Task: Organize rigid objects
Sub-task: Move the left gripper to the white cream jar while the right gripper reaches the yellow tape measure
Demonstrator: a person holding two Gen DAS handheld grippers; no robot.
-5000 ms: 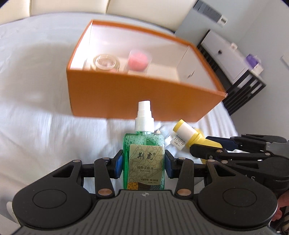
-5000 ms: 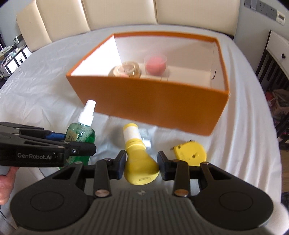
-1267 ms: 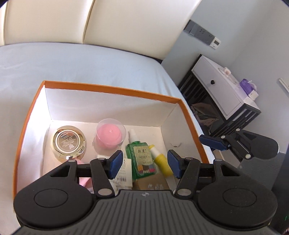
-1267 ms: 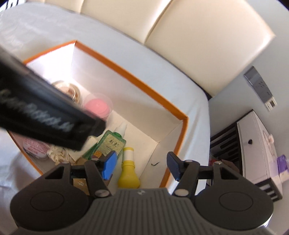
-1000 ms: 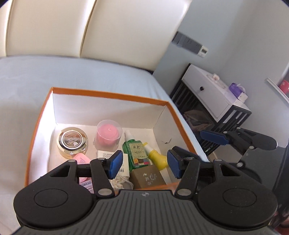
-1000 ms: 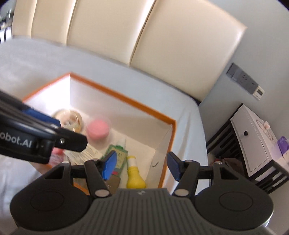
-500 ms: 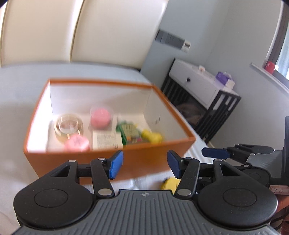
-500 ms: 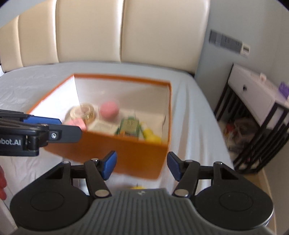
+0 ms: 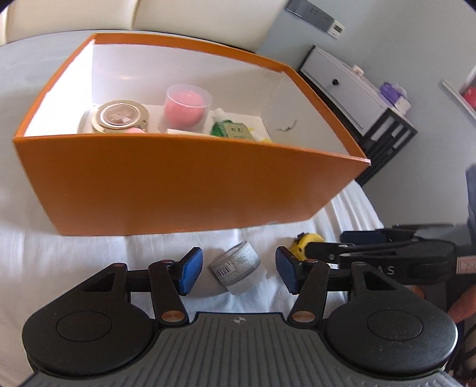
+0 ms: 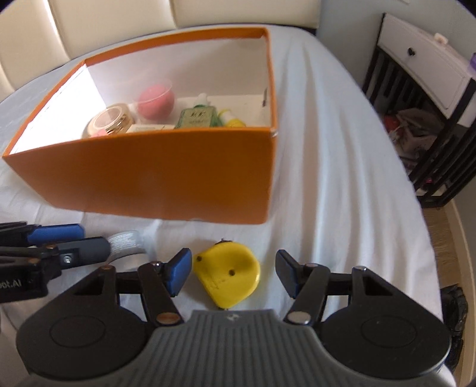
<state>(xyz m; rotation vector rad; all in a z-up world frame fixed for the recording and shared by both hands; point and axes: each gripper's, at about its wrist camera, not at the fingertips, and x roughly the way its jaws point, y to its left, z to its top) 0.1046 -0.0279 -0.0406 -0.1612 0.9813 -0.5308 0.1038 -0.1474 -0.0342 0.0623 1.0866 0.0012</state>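
An orange box [image 9: 178,190] [image 10: 166,178] stands on the white sheet and holds a gold-lidded jar [image 9: 120,116], a pink cup [image 9: 187,104], a green spray bottle [image 9: 233,129] and a yellow bottle [image 10: 235,122]. In front of it a frosted small jar [image 9: 239,272] lies on its side between the blue pads of my left gripper [image 9: 238,274], which is open and clear of it. A yellow tape measure [image 10: 227,274] lies flat between the pads of my right gripper [image 10: 233,272], open too, not touching. The tape measure [image 9: 306,241] peeks out behind the right gripper's fingers [image 9: 372,238].
A cream padded headboard [image 10: 148,18] runs behind the bed. A white drawer unit on a black frame [image 10: 428,68] stands at the right, past the bed's edge. A person's fingers [image 9: 462,303] show at the right border.
Both grippers have come down from over the box to the sheet in front of it. The small jar and the tape measure now lie between their pads. Both stayed open.
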